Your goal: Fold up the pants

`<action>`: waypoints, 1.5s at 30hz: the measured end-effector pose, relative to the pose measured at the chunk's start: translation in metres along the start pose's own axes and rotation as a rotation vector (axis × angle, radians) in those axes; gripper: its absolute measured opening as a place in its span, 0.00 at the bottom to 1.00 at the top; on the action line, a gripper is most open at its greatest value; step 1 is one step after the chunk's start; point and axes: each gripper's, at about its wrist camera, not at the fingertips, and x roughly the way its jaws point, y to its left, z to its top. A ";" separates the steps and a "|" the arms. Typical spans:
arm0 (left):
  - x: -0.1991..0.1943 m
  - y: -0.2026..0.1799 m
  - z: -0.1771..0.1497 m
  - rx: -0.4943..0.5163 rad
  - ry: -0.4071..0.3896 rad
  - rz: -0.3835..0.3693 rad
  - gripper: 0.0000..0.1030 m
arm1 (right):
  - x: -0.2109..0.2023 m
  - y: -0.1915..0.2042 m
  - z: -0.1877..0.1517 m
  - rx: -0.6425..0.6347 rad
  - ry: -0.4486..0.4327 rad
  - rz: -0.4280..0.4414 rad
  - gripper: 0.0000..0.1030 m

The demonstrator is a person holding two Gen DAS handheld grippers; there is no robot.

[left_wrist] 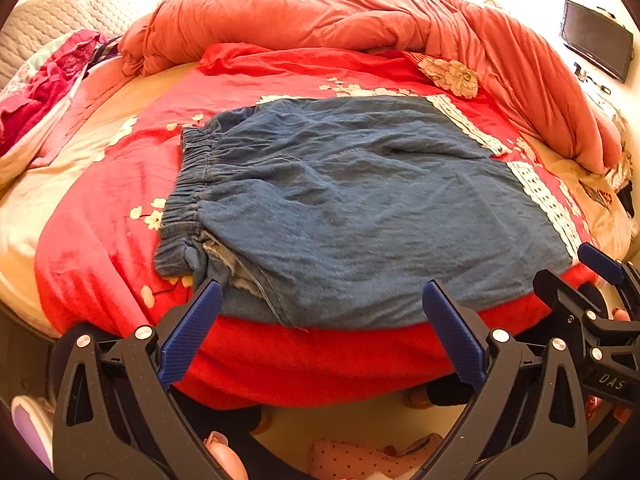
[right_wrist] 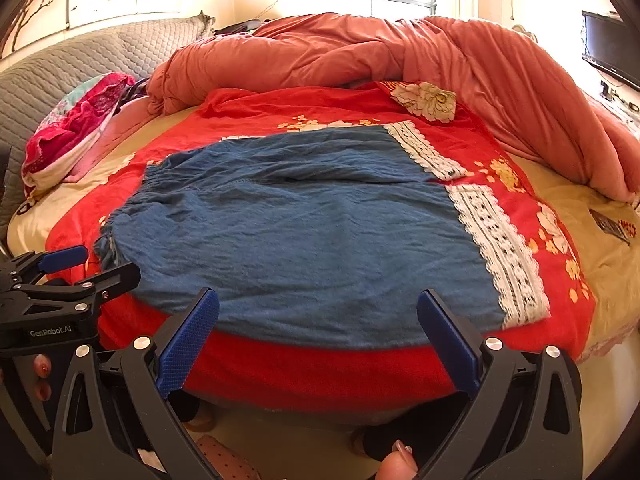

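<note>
I've got the blue pants (left_wrist: 352, 200) spread flat on the red flowered cover (left_wrist: 280, 352), right at the near edge of the bed. Their long axis runs side to side across my view: the gathered elastic waistband (left_wrist: 188, 188) points left, and the white lace hems (left_wrist: 544, 196) point right. From the right wrist camera it's the same lie, waistband (right_wrist: 132, 204) at left, lace trim (right_wrist: 504, 256) at right, pants (right_wrist: 300, 232) wrinkled but laid out.

Around them: a bunched salmon quilt (left_wrist: 360, 20) heaped along the far side and curling down the right, a pink crumpled cloth (left_wrist: 44, 80) on the far left beside the grey quilted headboard (right_wrist: 80, 68), and a dark screen (left_wrist: 596, 40) on the wall at right. Nothing lies on top of the pants.

My left gripper (left_wrist: 322, 296) is spread wide, holding nothing, hovering just off the near edge of the pants toward the waistband side. My right gripper (right_wrist: 318, 304) is likewise spread wide and empty, near the same edge, closer to the lace end. Each shows up at the edge of the other's view, and neither touches the fabric as far as I can see.
</note>
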 end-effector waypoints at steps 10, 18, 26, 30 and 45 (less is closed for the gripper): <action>0.019 0.044 0.031 -0.075 -0.012 0.057 0.92 | 0.042 0.016 0.037 -0.039 0.034 0.053 0.96; 0.040 0.092 0.055 -0.162 0.004 0.099 0.92 | 0.076 0.024 0.062 -0.049 0.057 0.078 0.96; 0.065 0.141 0.100 -0.223 0.022 0.145 0.92 | 0.109 0.034 0.096 -0.105 0.062 0.110 0.96; 0.081 0.157 0.122 -0.238 0.037 0.139 0.92 | 0.125 0.043 0.114 -0.145 0.065 0.129 0.96; 0.166 0.176 0.141 -0.202 0.127 0.085 0.81 | 0.181 0.074 0.166 -0.313 0.087 0.177 0.96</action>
